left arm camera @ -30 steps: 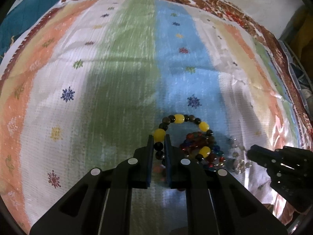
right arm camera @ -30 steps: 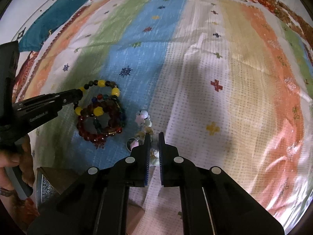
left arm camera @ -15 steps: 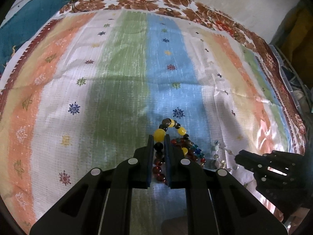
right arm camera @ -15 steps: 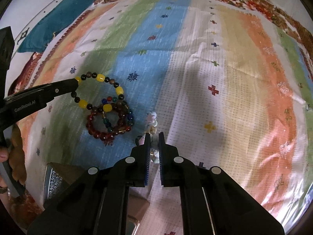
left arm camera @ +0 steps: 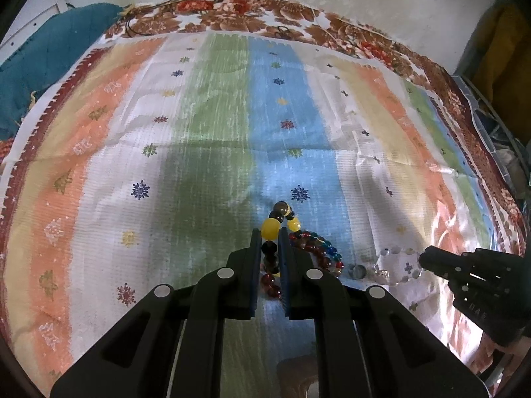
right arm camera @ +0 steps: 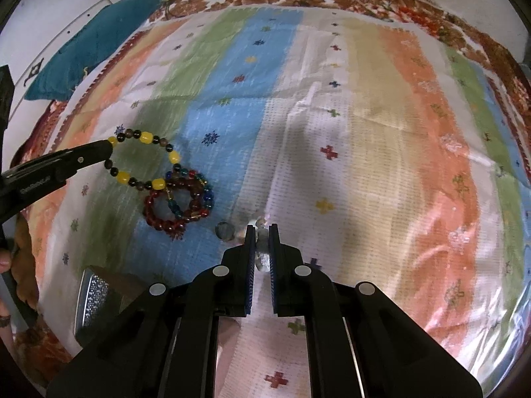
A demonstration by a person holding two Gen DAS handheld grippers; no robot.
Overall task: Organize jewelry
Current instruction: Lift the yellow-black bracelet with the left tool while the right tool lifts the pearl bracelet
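Two bracelets are pinched at once, one per claw. The left gripper (left arm camera: 269, 248) has its jaws drawn narrow on the yellow-and-dark bead bracelet (right arm camera: 142, 159), whose loop shows at the left of the right wrist view, hanging from the gripper tip. The right gripper (right arm camera: 262, 245) is closed down on the clear bead bracelet (left arm camera: 398, 265), which appears at the lower right of the left wrist view as a pale ring against the striped cloth (left arm camera: 205, 132).

Between them, just left of centre in the right wrist view, lies the red bead bracelet (right arm camera: 166, 214), tangled with a blue-and-green bead strand (right arm camera: 205, 195). The yellow bracelet touches this cluster at its lower end; whether it is hooked through it I cannot tell. A single grey bead (right arm camera: 225, 230) (or perhaps a small stone) sits just beside the right gripper's tip.

The step in hand looks like separating the pile: each claw draws its own bracelet away from the heap. Next, the yellow bracelet would need to come clear of the red cluster without dragging it along, so a slow pull toward the left of the frame, watching for snags, seems wise. The clear bracelet should go the opposite way, onto bare cloth.
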